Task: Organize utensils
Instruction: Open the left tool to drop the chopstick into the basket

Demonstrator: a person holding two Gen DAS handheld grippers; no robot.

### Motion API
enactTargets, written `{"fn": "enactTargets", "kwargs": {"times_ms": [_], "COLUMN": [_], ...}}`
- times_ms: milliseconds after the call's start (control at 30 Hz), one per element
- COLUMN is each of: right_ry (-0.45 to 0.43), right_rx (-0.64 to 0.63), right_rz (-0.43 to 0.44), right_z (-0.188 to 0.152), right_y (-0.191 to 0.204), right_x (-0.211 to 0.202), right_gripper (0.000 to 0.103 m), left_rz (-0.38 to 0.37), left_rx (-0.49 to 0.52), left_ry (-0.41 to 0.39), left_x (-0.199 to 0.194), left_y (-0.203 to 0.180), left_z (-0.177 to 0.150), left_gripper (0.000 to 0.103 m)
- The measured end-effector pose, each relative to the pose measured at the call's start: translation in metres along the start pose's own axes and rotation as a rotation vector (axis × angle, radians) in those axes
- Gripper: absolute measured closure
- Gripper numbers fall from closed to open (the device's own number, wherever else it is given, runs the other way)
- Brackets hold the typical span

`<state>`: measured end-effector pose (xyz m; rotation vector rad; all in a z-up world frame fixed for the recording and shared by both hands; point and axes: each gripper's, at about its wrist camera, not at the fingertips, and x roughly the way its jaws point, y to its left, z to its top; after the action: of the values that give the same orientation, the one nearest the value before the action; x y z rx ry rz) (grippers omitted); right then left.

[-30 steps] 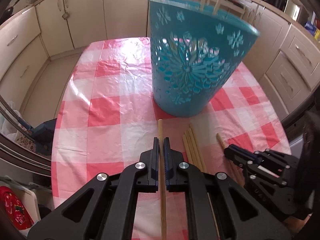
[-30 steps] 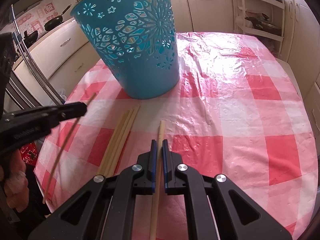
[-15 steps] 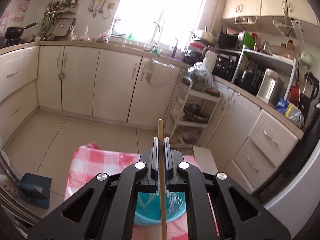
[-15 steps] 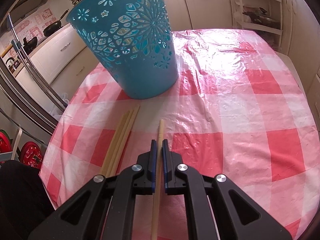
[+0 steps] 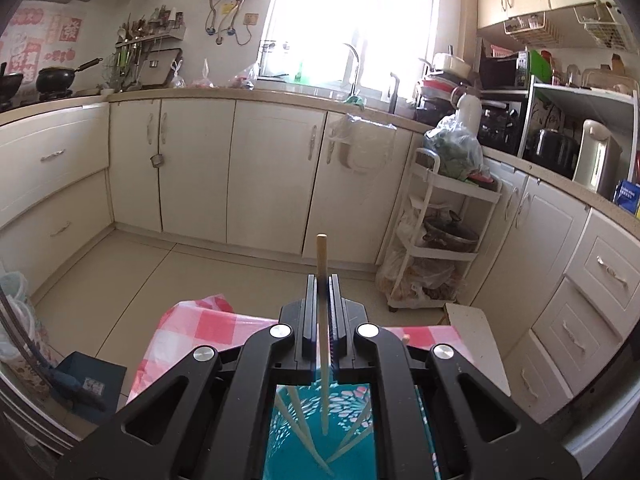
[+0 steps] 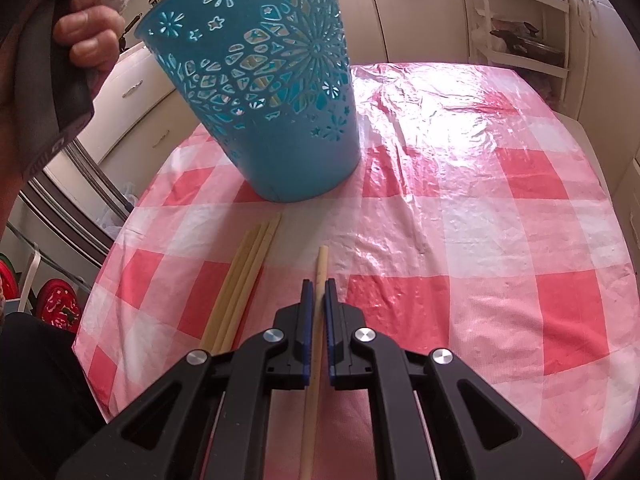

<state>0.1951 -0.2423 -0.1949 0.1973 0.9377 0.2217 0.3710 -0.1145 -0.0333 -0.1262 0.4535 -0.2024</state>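
**Chopsticks: several in the bin, more waiting on the cloth**

Chopsticks are the story here, and the teal basket (image 6: pixel 264 92) is our landmark. The left gripper (image 5: pixel 322 312) is clamped tight on one chopstick (image 5: pixel 322 264), poised directly above the basket's open mouth, lower tip hanging inside the rim. Several sticks (image 5: pixel 298 424) lean inside the basket already, so part of the job looks done. In front of the basket, on the checked tablecloth (image 6: pixel 480 240), the right gripper (image 6: pixel 319 312) grips another chopstick (image 6: pixel 320 272) low over the cloth. Just beside it, a bundle of loose chopsticks (image 6: pixel 244 280) lies untouched. By my reading: one about to drop, one gripped, a bundle left.
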Motion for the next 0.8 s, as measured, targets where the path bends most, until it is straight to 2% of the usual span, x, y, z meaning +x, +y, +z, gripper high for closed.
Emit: {"fn": "enactTargets", "kwargs": {"times_ms": [167, 233, 300, 400, 533, 667, 800], "right_ry": [0.001, 0.002, 0.011, 0.018, 0.013, 0.004, 0.005], "right_rx": [-0.003, -0.002, 0.006, 0.004, -0.045, -0.118, -0.155], "right_rz": [0.000, 0.003, 0.009, 0.009, -0.027, -0.087, -0.125], "right_z": [0.000, 0.000, 0.000, -0.003, -0.006, -0.010, -0.012], "right_y": [0.000, 0.000, -0.002, -0.004, 0.003, 0.014, 0.022], "right_x": [0.000, 0.000, -0.002, -0.005, -0.007, -0.006, -0.006], "right_gripper": [0.097, 0.097, 0.096, 0.096, 0.096, 0.097, 0.097], "left_rz": [0.017, 0.035, 0.061, 0.092, 0.113, 0.120, 0.138], "left_rx": [0.043, 0.037, 0.019, -0.012, -0.078, -0.170, -0.194], "left_ry": [0.074, 0.086, 0.080, 0.050, 0.043, 0.126, 0.166], "left_x": [-0.017, -0.032, -0.052, -0.078, -0.096, -0.085, -0.079], "left_y": [0.012, 0.024, 0.039, 0.061, 0.094, 0.122, 0.135], "left_z": [-0.020, -0.025, -0.028, -0.033, -0.045, -0.053, -0.056], "left_gripper": [0.095, 0.085, 0.065, 0.054, 0.050, 0.050, 0.050]}}
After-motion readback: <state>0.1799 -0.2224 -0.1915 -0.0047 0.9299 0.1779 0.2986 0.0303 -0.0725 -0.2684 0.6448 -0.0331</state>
